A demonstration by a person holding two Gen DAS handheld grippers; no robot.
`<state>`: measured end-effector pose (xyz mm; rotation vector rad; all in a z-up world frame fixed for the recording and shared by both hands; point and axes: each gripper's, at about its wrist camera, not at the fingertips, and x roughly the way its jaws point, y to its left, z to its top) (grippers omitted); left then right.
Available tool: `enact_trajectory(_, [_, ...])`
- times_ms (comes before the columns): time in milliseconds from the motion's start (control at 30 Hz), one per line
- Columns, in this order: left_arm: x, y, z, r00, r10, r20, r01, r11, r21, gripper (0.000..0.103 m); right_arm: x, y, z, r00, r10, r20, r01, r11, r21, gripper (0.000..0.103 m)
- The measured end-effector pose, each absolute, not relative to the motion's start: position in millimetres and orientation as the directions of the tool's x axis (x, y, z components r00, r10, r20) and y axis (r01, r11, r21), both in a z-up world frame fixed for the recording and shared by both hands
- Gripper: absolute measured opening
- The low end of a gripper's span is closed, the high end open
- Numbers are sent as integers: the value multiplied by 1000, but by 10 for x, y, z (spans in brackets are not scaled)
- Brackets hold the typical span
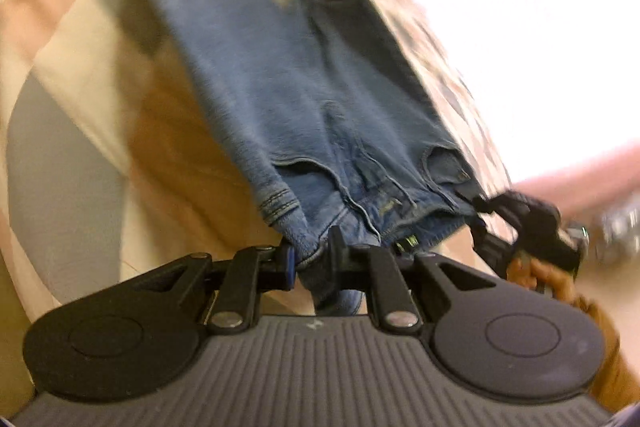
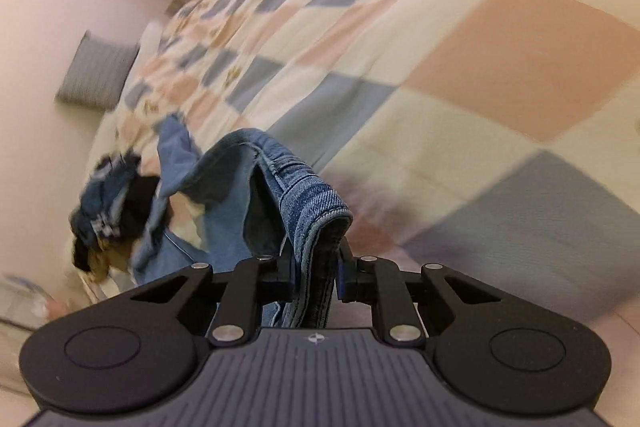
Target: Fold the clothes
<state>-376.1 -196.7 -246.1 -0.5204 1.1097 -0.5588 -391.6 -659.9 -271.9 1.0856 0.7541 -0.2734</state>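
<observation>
A pair of blue jeans (image 1: 280, 87) hangs lifted above a patchwork bedspread (image 1: 80, 27), its legs trailing away toward the top of the left wrist view. My left gripper (image 1: 312, 261) is shut on one corner of the waistband. In the same view my right gripper (image 1: 486, 213) grips the other waistband corner at the right, with a hand behind it. In the right wrist view my right gripper (image 2: 316, 277) is shut on the thick denim waistband (image 2: 316, 203). The rest of the jeans (image 2: 180, 187) sags to the left, where my left gripper shows only as a dark blur.
The bedspread (image 2: 460, 67) of cream, peach and grey squares covers the bed. A grey striped cushion (image 2: 96, 71) lies on the pale floor left of the bed. A bright window area fills the upper right of the left wrist view.
</observation>
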Motion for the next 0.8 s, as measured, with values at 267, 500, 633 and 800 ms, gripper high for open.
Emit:
enact_trajectory(267, [-4489,-2435,-2502,102,-696,-711,334,697,-634,12,-4994,-7095,-2539,663,104,-742,635,448,630,17])
enact_trajectory(500, [-4582,-2773,-2888,-109,-534,-839,396,750,-529,24,-5425,-7268,-2870,463,34,-886,808,393,438,43])
enact_trajectory(633, [-4370,-2453,-2605,-49,-531,-846,388,770,-506,34,-5567,-7141,-2845,425,1,-905,837,381,393,59])
enact_trajectory(800, [-4018,-1994,-2299,105,-446,-889,268,873,-407,35,-5611,-6730,-2710,481,108,-870,767,429,477,60])
